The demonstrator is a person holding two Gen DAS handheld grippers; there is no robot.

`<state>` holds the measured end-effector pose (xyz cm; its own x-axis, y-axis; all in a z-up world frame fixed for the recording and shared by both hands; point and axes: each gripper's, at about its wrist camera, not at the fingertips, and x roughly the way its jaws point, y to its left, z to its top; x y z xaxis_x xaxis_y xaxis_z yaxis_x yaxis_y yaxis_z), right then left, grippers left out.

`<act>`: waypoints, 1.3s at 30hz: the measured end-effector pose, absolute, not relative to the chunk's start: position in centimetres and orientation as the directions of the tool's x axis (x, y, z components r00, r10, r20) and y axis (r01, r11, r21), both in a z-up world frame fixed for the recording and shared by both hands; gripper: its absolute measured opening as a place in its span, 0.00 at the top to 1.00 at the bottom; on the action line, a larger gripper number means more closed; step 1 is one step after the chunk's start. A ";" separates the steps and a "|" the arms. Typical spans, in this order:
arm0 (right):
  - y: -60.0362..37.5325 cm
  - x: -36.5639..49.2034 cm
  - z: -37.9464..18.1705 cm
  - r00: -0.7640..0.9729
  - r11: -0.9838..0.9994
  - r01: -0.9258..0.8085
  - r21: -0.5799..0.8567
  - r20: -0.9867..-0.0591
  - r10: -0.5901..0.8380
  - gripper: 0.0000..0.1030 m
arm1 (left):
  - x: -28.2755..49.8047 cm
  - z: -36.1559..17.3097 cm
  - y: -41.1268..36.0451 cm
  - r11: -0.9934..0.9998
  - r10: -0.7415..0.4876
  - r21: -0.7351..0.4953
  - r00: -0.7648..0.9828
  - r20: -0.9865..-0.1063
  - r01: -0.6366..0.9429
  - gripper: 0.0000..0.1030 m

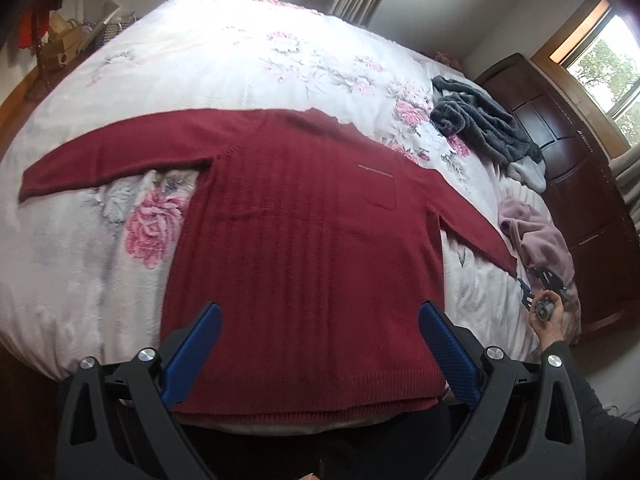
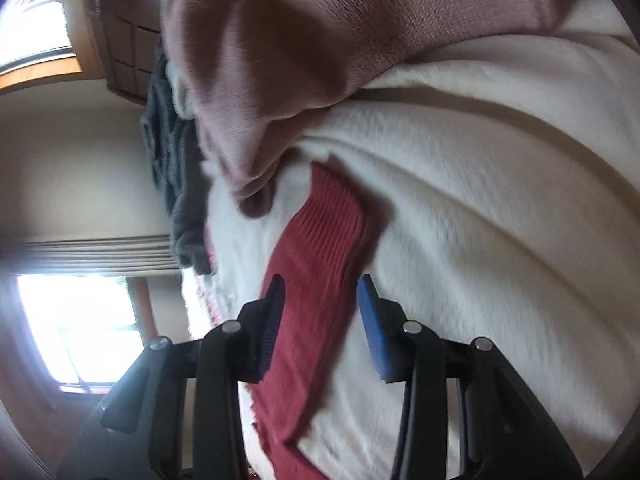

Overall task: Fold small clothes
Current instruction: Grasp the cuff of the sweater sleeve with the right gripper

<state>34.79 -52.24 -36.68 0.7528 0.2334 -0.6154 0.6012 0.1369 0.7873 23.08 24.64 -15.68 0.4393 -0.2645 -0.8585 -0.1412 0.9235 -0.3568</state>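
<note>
While spread flat, red sweater: front up on floral bedspread
Left gripper: spread wide above hem
Right gripper: fingers apart, straddling sleeve cuff
Nearby: mauve garment, grey garment

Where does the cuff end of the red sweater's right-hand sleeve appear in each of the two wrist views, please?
Left wrist view: the sleeve cuff lies at the right edge of the bed, just ahead of the right gripper.
Right wrist view: the cuff is at centre, ahead of the open fingers.
Shared landmark: the mauve garment beside the cuff.
</note>
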 end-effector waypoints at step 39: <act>-34.9 44.2 -18.5 0.800 0.687 0.238 0.686 -0.539 0.262 0.88 | 24.9 -18.5 30.2 0.848 -0.365 -0.492 0.455 -0.812 -0.198 0.04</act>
